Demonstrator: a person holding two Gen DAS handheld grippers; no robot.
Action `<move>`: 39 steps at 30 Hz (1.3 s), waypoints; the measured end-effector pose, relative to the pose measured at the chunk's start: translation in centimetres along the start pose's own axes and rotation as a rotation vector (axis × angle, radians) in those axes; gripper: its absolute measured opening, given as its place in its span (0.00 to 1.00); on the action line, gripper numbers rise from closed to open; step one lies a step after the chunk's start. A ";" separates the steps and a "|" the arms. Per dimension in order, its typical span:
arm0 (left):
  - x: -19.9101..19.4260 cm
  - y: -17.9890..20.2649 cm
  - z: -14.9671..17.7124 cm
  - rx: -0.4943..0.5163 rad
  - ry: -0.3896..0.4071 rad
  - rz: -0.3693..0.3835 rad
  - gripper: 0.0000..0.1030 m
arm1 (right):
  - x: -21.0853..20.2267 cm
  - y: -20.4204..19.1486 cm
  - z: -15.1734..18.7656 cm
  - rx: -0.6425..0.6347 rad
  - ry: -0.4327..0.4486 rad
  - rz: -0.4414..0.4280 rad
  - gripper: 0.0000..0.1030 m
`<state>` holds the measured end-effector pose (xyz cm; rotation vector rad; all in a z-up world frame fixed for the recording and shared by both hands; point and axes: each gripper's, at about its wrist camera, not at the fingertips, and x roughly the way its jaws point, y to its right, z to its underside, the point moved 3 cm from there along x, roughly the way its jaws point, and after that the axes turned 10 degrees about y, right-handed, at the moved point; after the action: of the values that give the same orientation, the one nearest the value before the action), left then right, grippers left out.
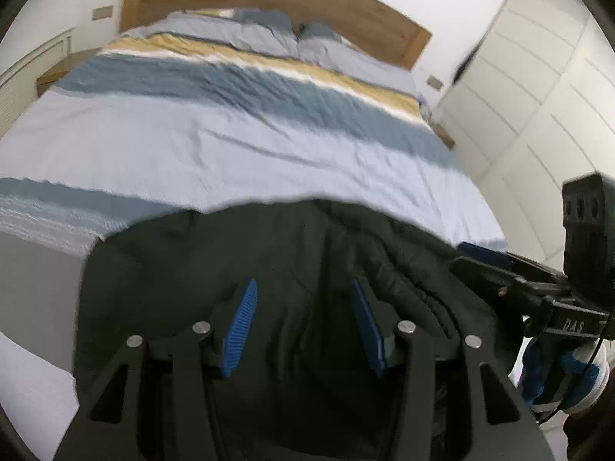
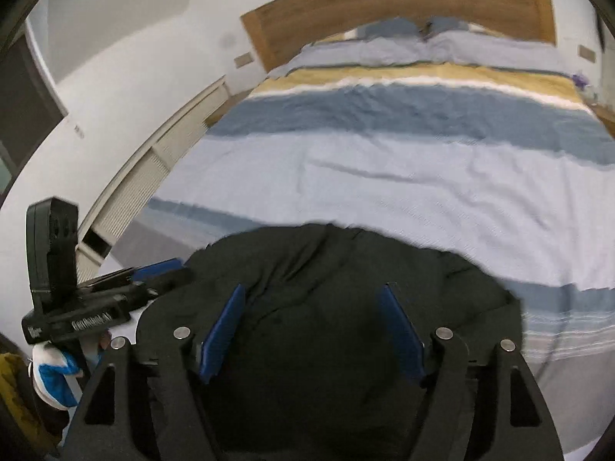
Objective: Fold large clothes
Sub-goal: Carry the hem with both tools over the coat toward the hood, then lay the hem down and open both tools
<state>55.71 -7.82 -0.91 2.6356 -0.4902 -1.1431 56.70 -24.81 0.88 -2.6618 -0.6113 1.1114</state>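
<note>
Left gripper (image 1: 303, 320) released, blue pads spread over the dark garment (image 1: 276, 253), right gripper (image 2: 313, 326) likewise released above the same cloth – garment bunched at the bed's (image 2: 384, 176) foot, 6 o'clock, striped duvet beyond, wooden headboard (image 2: 403, 4) at 12 o'clock.

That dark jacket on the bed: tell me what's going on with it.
A person holds a hand-held gripper in each hand over a dark jacket bunched at the foot of a striped bed. The left hand-held gripper and the right hand-held gripper both have their jaws open, with the fabric beyond them. Neither visibly clamps the jacket, and no neat fold shows yet.
</note>
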 end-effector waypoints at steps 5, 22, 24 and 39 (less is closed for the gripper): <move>1.5 -0.5 5.9 0.053 -0.050 -0.073 0.48 | 1.7 -0.4 5.6 -0.047 -0.102 0.023 0.72; 3.1 -1.3 12.2 0.092 -0.045 -0.176 0.51 | 4.2 2.0 14.6 -0.145 -0.159 0.136 0.72; 0.8 -0.8 11.3 0.071 -0.019 -0.168 0.51 | 2.7 1.4 13.8 -0.145 -0.165 0.124 0.73; 0.4 1.6 13.9 0.171 -0.020 -0.217 0.57 | 2.1 1.6 15.3 -0.136 -0.163 0.101 0.75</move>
<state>45.37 -10.50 -9.93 2.8853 -0.3245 -1.2411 47.56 -25.02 -11.63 -2.7625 -0.6072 1.3721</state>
